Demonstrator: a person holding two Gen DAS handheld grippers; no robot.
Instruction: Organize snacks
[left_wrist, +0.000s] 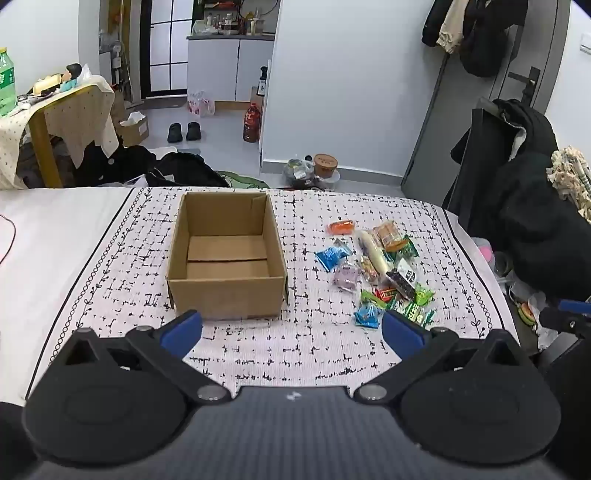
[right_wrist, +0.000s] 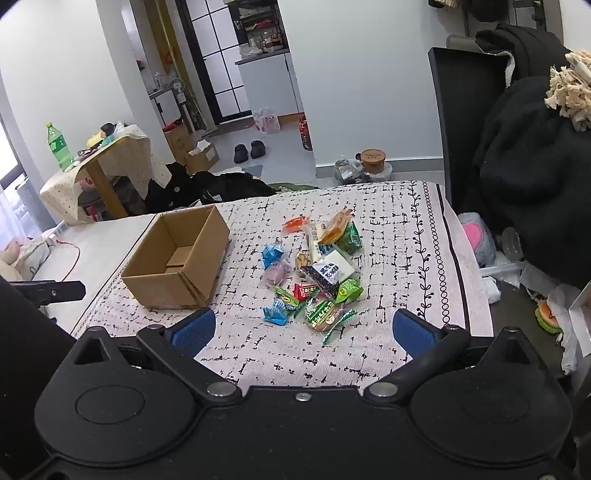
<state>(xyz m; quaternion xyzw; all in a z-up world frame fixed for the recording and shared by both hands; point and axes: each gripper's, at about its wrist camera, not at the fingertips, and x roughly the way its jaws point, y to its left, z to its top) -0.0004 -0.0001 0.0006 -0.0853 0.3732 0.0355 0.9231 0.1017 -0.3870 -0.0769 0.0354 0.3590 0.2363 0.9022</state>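
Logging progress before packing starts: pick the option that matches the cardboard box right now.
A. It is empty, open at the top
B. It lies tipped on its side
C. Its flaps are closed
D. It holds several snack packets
A: the cardboard box shows only its bare floor, while the snack packets all lie on the patterned cloth beside it.

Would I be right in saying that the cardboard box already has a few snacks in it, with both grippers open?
Not quite: the left wrist view shows the cardboard box empty; the snacks lie beside it. The left gripper and right gripper are open.
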